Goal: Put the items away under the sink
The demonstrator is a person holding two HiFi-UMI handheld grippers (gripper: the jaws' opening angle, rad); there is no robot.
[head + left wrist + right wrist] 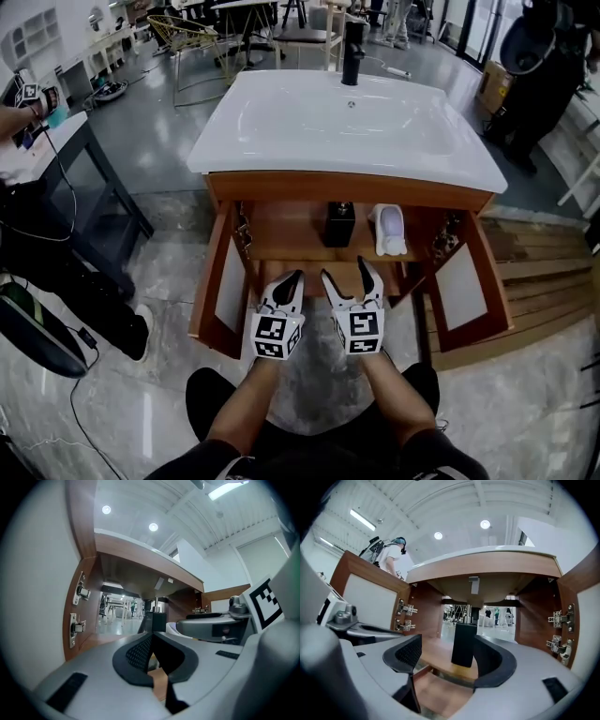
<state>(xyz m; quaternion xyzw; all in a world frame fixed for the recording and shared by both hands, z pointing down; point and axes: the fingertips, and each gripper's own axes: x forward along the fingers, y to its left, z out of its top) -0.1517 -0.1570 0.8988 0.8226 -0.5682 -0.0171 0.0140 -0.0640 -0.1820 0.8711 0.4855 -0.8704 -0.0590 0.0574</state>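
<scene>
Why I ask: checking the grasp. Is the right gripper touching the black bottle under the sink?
Apart. The head view shows bare shelf between the right gripper and the black bottle; its jaws stand open.

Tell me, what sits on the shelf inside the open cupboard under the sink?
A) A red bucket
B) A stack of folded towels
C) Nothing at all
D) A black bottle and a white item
D: the head view shows a black bottle and a white item standing side by side on the wooden shelf below the basin.
</scene>
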